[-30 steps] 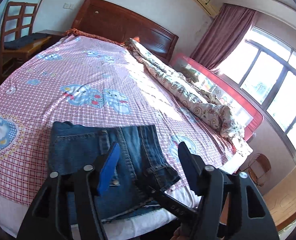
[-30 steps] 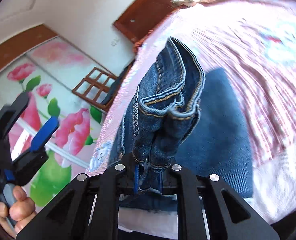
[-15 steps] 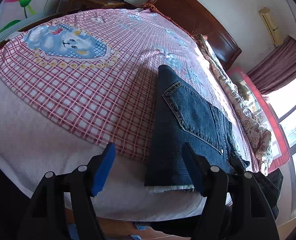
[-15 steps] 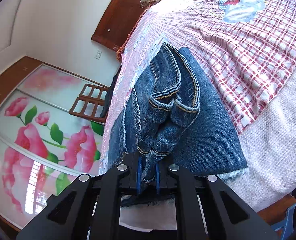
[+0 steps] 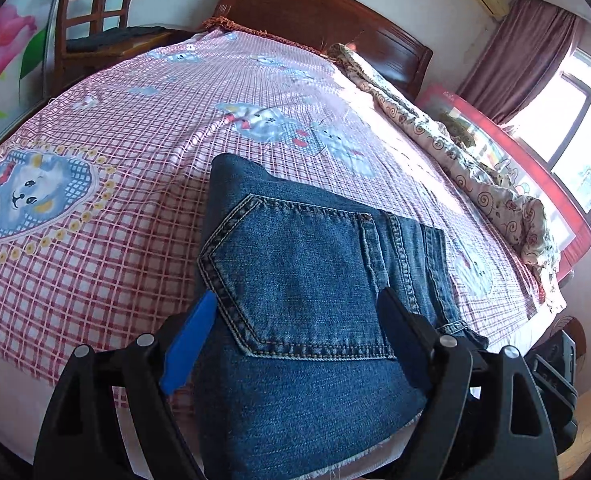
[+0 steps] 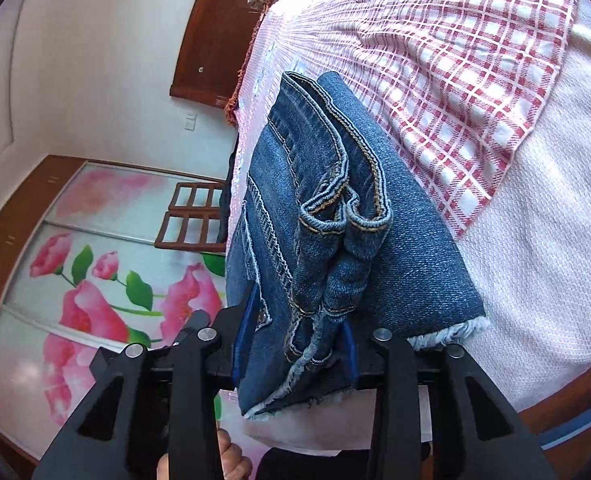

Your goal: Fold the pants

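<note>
The blue denim pants lie folded into a compact stack at the near edge of the bed, back pocket up. My left gripper is open, its blue-padded fingers straddling the near end of the stack. In the right wrist view the pants show their waistband and frayed hems. My right gripper stands open around the hem and waistband end; the jaws have a clear gap and the cloth sits loosely between them.
The bed has a pink checked sheet with cartoon prints. A rolled floral quilt lies along the far right side. A wooden headboard and chair stand behind. A flowered wardrobe door is at the left.
My right gripper has opened and let go of the denim bundle, which now rests on the stack. My left gripper has moved in over the near end of the pants.
</note>
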